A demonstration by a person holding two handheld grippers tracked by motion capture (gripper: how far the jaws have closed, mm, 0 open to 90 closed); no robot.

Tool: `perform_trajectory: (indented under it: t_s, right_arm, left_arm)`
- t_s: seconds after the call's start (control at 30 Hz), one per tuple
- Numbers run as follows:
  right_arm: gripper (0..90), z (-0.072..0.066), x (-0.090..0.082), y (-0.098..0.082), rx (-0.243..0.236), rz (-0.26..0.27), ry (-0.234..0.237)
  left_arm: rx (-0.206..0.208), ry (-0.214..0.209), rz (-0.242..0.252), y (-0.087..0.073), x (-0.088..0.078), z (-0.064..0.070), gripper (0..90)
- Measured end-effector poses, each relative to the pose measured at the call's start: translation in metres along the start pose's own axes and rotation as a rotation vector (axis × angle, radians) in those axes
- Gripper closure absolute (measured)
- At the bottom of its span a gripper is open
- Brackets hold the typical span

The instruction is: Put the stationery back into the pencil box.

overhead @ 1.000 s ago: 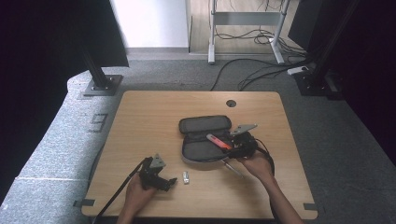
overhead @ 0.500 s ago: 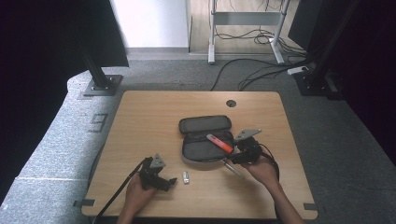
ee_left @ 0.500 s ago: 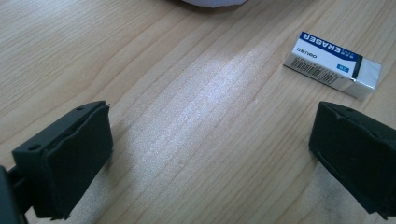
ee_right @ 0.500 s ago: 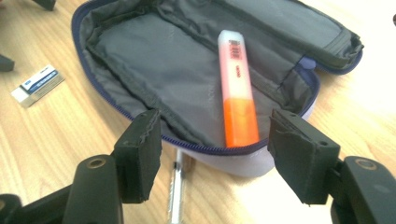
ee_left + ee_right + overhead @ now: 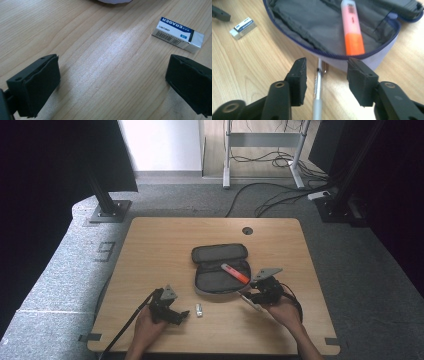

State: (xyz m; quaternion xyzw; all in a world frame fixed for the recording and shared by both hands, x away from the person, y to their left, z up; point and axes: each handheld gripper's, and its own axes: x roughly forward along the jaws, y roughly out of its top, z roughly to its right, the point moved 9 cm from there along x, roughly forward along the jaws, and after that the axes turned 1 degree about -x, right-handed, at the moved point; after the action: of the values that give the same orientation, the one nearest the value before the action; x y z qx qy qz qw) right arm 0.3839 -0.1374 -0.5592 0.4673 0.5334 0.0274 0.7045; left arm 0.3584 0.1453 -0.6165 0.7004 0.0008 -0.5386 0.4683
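Right hand-held gripper (image 5: 325, 75): your jaws are partly open and have just been closing; a silver pen (image 5: 318, 100) lies between them, pads not pressing on it.
Pen: flat on the table (image 5: 165, 240), tip end just at the near edge of the pencil case (image 5: 317, 30); in the high view it sits at your right hand-held gripper (image 5: 255, 296).
Pencil case: grey, unzipped, lying open mid-table, right ahead of your right jaws.
Highlighter (image 5: 352, 27): pink-orange, lying inside the open case near its right side.
Left hand-held gripper (image 5: 112, 82): your jaws are spread wide, nothing between them, bare table wood under them; in the high view it rests low at the table's near left (image 5: 167, 307).
Eraser (image 5: 178, 34): white with a blue sleeve, on the table just beyond your left hand-held gripper's right jaw, not touching it.
Eraser vs case: near, but apart from the case's front edge.
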Motion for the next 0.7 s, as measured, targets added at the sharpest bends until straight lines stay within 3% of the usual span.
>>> perform_trajectory:
  t_s: [0.7]
  right_arm:
    - [65.0, -0.007, 0.012, -0.035, 0.016, -0.064, 0.035]
  left_arm:
    - [-0.002, 0.001, 0.002, 0.0, 0.0, 0.0, 0.0]
